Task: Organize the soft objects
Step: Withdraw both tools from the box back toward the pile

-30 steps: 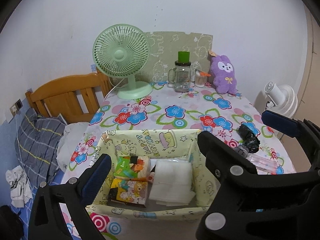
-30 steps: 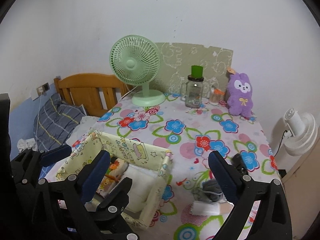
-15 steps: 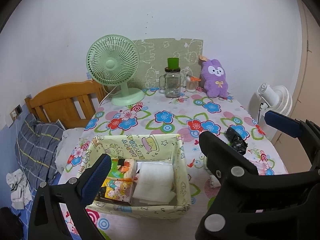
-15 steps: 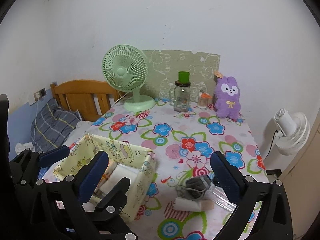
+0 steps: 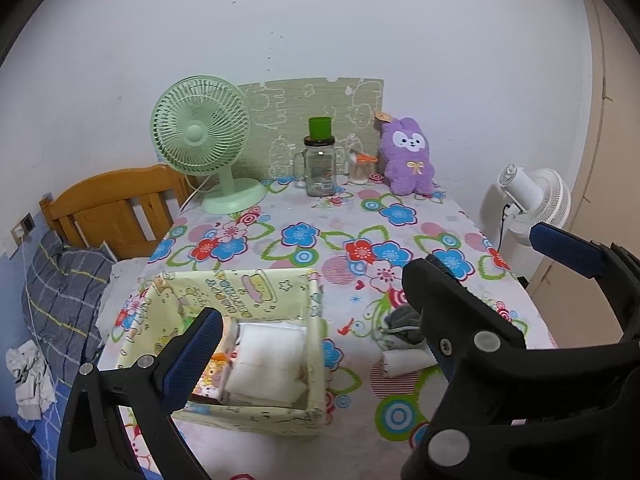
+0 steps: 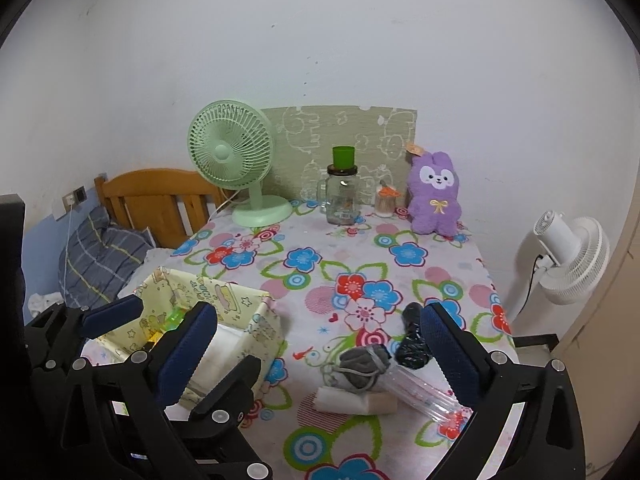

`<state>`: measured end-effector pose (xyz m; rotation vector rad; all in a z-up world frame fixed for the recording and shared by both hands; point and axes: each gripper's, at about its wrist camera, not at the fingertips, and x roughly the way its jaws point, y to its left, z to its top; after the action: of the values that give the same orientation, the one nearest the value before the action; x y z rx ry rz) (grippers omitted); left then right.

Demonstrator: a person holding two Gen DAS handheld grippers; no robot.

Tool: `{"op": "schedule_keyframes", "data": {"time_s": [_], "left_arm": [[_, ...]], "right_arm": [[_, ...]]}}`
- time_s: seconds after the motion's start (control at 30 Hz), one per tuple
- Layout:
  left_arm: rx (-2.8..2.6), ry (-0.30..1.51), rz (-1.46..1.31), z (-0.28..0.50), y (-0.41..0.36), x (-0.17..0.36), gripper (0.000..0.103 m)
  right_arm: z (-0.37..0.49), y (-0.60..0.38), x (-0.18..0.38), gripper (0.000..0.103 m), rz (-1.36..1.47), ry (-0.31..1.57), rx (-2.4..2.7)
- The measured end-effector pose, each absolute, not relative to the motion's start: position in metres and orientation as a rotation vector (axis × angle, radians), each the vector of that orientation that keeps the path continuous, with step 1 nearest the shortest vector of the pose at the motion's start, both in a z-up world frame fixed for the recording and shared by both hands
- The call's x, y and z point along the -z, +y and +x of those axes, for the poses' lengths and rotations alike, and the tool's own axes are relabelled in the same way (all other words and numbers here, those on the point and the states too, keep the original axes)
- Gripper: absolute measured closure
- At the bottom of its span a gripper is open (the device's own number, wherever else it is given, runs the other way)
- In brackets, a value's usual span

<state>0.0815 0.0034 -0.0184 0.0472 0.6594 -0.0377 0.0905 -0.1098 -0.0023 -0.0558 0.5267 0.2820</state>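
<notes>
A grey sock bundle (image 6: 365,365) lies on the flowered counter (image 6: 320,264) between the right gripper's (image 6: 318,354) spread, empty jaws, touching a white roll (image 6: 344,400) nearer the camera; what looks like a clear tube (image 6: 420,390) lies beside them. The yellow fabric bin (image 5: 256,292), holding folded white cloth (image 5: 268,360), sits ahead of the left gripper (image 5: 316,312), whose jaws also stand apart, empty.

Yellow printed fabric bin (image 5: 244,300), lower left of frame, open-topped, holding folded white cloth (image 5: 266,360) and colourful packets (image 5: 212,376). Grey rolled sock (image 6: 364,362), lower centre of the right wrist view, lies on the tablecloth, touching a white rolled cloth (image 6: 344,399) just below it. Black bundle (image 6: 412,340) beside it to the right.
</notes>
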Motion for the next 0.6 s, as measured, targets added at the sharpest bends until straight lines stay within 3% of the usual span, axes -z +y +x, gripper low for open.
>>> {"op": "schedule_keyframes", "data": {"time_s": [0.6], "left_arm": [[0.077,0.689,0.043,0.081,-0.043,0.044,0.001]], "right_arm": [[0.086,-0.158,0.025,0.0,-0.036,0.541,-0.265]]}}
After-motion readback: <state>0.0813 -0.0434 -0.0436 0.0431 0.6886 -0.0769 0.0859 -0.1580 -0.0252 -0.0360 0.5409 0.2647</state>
